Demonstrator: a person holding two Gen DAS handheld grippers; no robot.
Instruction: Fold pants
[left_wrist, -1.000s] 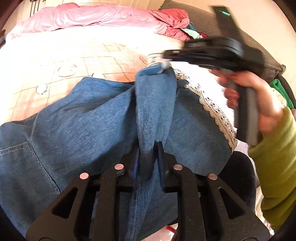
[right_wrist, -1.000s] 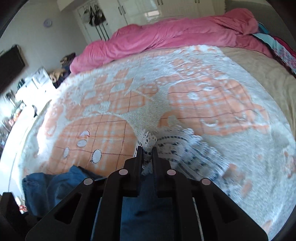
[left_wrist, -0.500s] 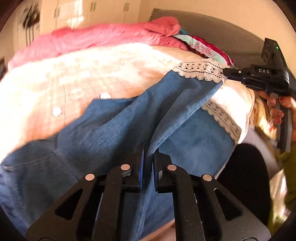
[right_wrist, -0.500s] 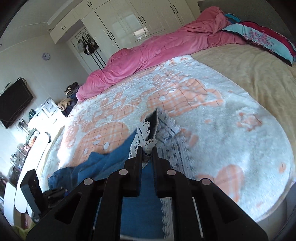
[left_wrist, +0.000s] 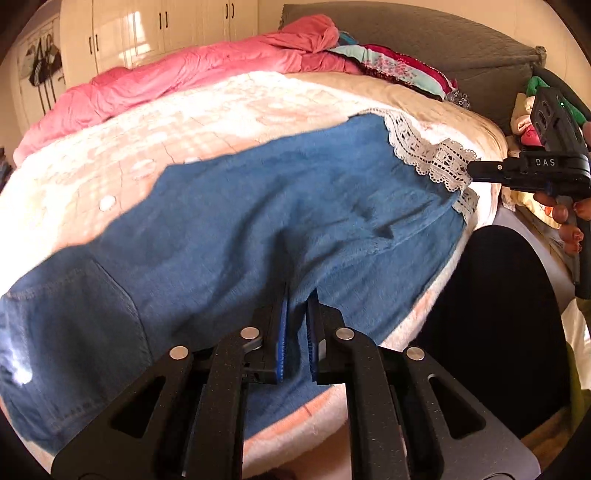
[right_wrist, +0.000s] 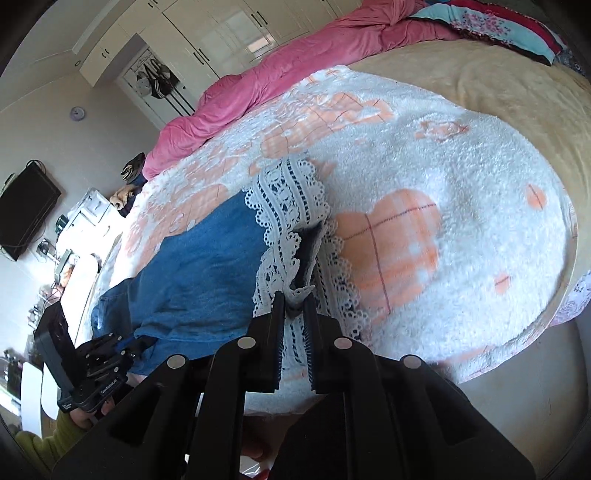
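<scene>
pants (left_wrist: 288, 221) blurred – both grippers' pads buried in cloth.

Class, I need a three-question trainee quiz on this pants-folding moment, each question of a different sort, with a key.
1. True or false: the right gripper is shut on the lace hem.
2. Which part of the denim pants does the left gripper pinch? A) lace hem B) near edge of the denim C) nothing
3. Fill in: the pants lie on a white and ____ blanket.

Key: 1 true; 2 B; 3 orange.
</scene>
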